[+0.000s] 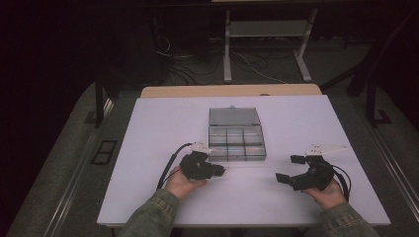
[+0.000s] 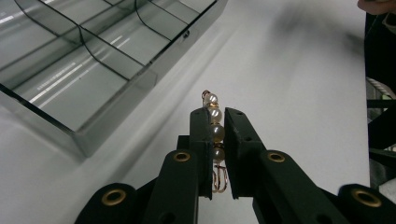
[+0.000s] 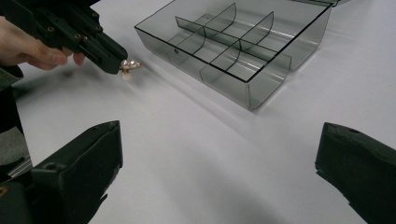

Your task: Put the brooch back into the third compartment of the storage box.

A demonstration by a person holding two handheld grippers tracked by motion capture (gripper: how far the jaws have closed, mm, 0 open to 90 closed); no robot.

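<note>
Pearl pin [image 2: 215, 132]: we see four pearls on gold wire, pinched by left hand-held gripper [image 2: 216, 140] (right one [image 3: 219, 154] spread), beside box [image 2: 98, 60]; bare counter [image 2: 299, 84] beyond.

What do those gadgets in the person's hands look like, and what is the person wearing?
Each hand holds a matte black gripper: the left gripper and the right gripper. Each has two flat, blocky jaws on hinged links with brass-coloured rivets. A black cable loops back from the left one, and a pale three-cornered plate sits atop the right. The sleeves are faded olive-green denim with stitched cuffs.
</note>
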